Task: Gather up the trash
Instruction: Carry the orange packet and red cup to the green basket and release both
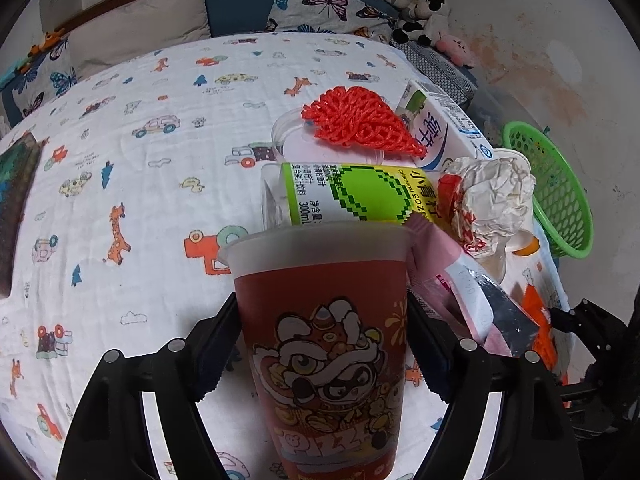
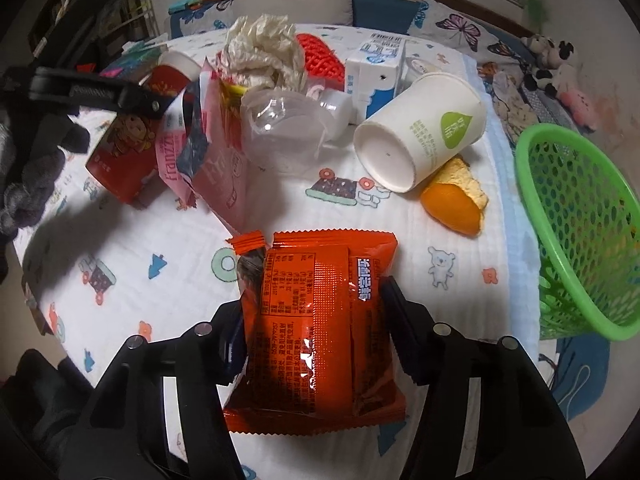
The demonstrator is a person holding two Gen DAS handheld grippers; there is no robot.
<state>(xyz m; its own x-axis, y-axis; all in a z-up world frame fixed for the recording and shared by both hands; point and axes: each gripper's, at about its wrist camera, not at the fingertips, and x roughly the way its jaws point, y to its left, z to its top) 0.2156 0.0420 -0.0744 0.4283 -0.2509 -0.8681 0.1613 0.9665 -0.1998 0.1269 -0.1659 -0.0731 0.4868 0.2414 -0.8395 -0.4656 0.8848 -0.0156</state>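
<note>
In the left wrist view a red cup [image 1: 324, 340] with a lion-dance picture stands between the fingers of my left gripper [image 1: 322, 304], both pads pressing its sides. The right wrist view shows the same cup [image 2: 128, 160] at the left under a black finger [image 2: 96, 92]. My right gripper [image 2: 312, 300] is shut on an orange snack packet [image 2: 316, 320], its pads squeezing the two long edges. A green mesh basket [image 2: 580, 232] leans at the right edge of the bed and also shows in the left wrist view as the basket [image 1: 556, 192].
More trash lies on the cartoon-print sheet [image 2: 120, 248]: a white paper cup [image 2: 420, 132] on its side, orange peel [image 2: 456, 200], a clear plastic cup [image 2: 284, 128], crumpled paper [image 2: 264, 52], a pink wrapper [image 2: 216, 152], a green-label bottle [image 1: 352, 196], red netting [image 1: 360, 120], a milk carton [image 1: 444, 128].
</note>
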